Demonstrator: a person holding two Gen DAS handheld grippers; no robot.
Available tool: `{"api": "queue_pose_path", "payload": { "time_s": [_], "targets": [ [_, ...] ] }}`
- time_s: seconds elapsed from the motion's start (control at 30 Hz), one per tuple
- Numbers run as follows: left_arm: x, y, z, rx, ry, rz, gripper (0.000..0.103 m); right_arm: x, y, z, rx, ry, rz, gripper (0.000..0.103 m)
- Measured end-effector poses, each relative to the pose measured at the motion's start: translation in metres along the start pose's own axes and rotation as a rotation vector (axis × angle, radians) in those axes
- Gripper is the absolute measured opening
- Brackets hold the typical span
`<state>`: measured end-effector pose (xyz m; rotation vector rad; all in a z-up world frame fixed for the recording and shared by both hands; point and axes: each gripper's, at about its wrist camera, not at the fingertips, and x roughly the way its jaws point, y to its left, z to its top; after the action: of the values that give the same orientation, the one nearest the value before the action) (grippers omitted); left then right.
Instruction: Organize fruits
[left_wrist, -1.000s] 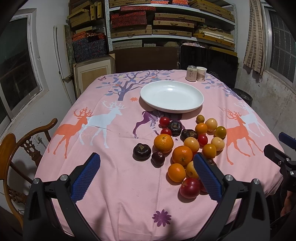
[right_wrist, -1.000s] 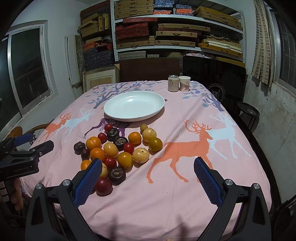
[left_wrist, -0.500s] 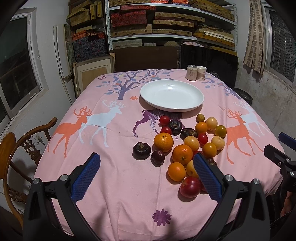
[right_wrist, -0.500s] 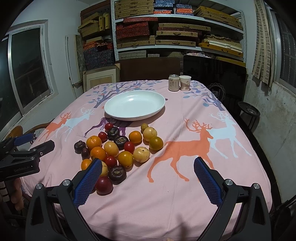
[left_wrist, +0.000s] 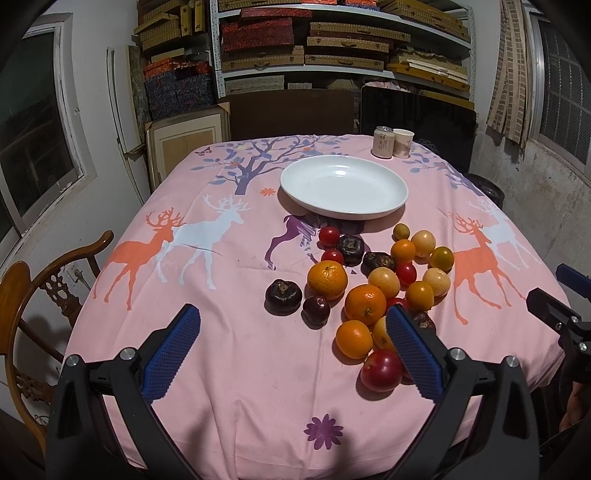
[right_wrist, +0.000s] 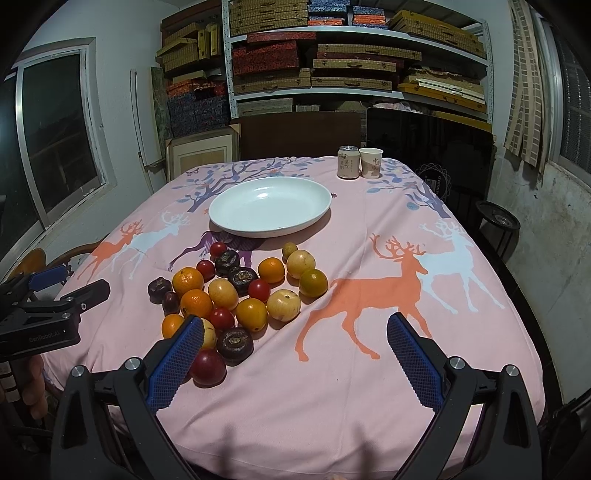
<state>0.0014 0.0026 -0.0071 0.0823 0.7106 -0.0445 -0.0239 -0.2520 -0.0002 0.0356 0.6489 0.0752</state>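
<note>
Fruit pile (left_wrist: 373, 291): on the near side of white plate (left_wrist: 343, 186); ahead-right of left hand-held gripper (left_wrist: 291, 347), ahead-left of right hand-held gripper (right_wrist: 293, 360); both wide, empty.

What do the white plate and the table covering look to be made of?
The plate looks like glazed ceramic, perhaps melamine: smooth, white, with glossy highlights. The tablecloth looks like matte woven fabric: printed deer, soft creases, and it drapes over the table edge.
</note>
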Motion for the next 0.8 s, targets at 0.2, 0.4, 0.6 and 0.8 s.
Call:
{"api": "queue_pose_path", "payload": {
  "time_s": [0.2,0.4,0.6,0.8],
  "targets": [
    [0.000,0.000,0.001,0.001,0.002,0.000,0.099,0.002,0.002,-0.003,0.002,0.004,0.000,0.099],
    [0.001,0.002,-0.003,0.000,0.003,-0.001,0.099,0.005,0.004,-0.007,0.001,0.006,0.000,0.099],
    [0.007,0.000,-0.014,-0.002,0.006,0.002,0.099,0.008,0.008,-0.012,0.001,0.010,0.006,0.099],
    [0.010,-0.001,-0.016,0.001,0.015,0.002,0.099,0.007,0.005,-0.007,0.007,0.021,0.014,0.099]
  ]
}}
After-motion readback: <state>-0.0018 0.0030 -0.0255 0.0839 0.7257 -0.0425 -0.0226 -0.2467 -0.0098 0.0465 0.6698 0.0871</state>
